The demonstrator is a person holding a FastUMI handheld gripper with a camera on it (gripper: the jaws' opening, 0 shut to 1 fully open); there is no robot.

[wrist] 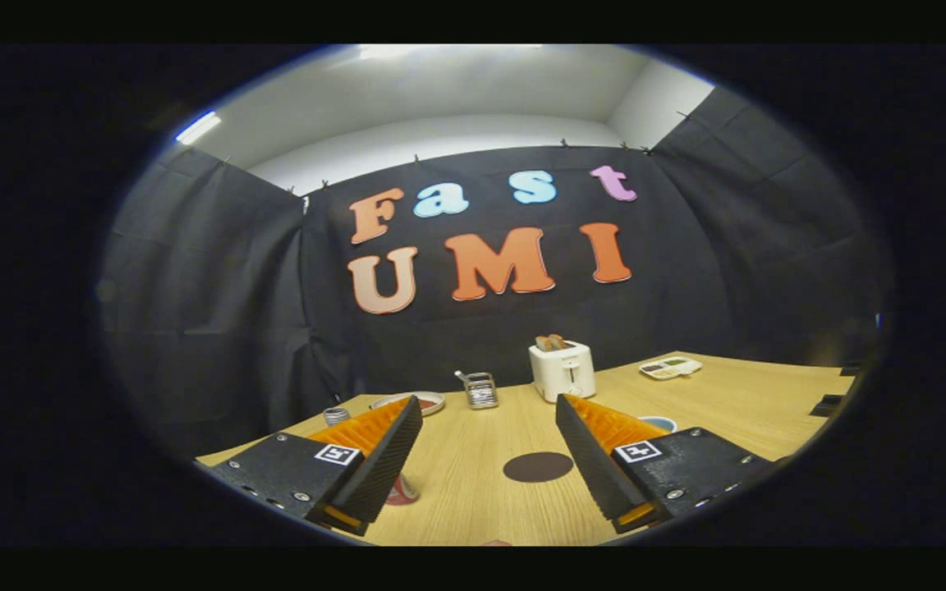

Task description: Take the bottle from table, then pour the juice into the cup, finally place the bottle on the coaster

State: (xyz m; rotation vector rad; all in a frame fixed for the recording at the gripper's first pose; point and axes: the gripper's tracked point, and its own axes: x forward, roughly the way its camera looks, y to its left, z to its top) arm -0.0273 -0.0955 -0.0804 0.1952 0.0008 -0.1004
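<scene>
Fingers of the gripper (489,406) stand spread wide above the wooden table (736,402), pinching nothing. Between them, on the bare middle of the table, lies a dark round coaster (538,466). A cup (658,423) peeks from behind one finger; a reddish thing, perhaps the bottle (401,491), hides under the other. Toward the far edge stand a toaster (562,370), a plate (422,401), and a tray (670,367).

A dark round coaster (538,466) lies flat on the wooden counter (736,402), out in its middle, well clear of every edge. A cup (658,423) with a pale blue rim stands upright beside it. A red-labelled object (401,491), perhaps the bottle, is mostly hidden and cannot be made out.
</scene>
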